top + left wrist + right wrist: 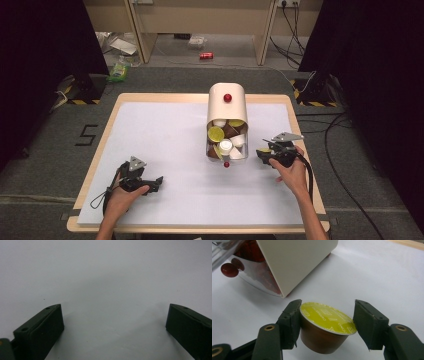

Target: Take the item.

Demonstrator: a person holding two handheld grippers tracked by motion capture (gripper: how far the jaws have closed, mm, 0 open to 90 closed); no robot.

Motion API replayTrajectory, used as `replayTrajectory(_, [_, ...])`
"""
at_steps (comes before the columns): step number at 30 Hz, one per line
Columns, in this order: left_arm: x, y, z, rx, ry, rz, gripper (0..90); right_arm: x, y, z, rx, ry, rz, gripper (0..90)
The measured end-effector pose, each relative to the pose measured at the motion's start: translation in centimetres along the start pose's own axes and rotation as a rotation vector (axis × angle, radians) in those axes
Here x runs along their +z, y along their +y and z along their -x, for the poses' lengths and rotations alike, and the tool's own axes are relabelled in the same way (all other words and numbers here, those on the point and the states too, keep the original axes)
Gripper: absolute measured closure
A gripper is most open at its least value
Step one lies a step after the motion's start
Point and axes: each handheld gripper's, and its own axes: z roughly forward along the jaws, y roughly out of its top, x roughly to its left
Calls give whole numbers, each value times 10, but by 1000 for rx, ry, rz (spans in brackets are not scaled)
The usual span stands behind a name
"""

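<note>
A brown coffee capsule [322, 337] with a yellow foil lid sits between the jaws of my right gripper [327, 321], which is shut on it just above the white mat. In the high view the right gripper [262, 152] and the capsule [264, 149] are just right of a cream capsule box [227, 107]. The box's drawer [226, 141] is pulled out and holds several yellow, white and brown capsules. My left gripper [159, 181] rests at the front left of the mat. Its jaws [113, 325] stand wide open with nothing between them.
A white mat [165, 135] covers the wooden table [115, 107]. The drawer's red knob [229, 269] and the box's cream wall [297, 262] lie close ahead and to the left in the right gripper view. A red can [206, 56] lies on the floor beyond the table.
</note>
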Motion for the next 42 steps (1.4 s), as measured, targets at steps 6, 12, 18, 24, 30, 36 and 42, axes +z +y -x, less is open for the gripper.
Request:
replayTrajectory(6, [0, 0, 0, 0, 0, 1, 9, 5, -5, 2, 17, 0, -15, 410])
replayTrajectory(12, [0, 0, 0, 0, 0, 1, 9, 11, -9, 3, 21, 1, -36, 410])
replayTrajectory(18, [0, 0, 0, 1, 0, 1, 9, 14, -11, 3, 19, 3, -48, 409])
replayTrajectory(24, [0, 0, 0, 2, 1, 0, 9, 15, -11, 1, 16, 10, -50, 407])
replayTrajectory(30, [0, 0, 0, 1, 1, 1, 9, 15, -11, 0, 46, 20, -52, 330])
replayTrajectory(36, [0, 0, 0, 1, 0, 1, 9, 11, -9, -1, 61, 28, -36, 265])
replayTrajectory(42, [0, 0, 0, 1, 0, 1, 9, 1, -6, -1, 64, 38, -11, 241])
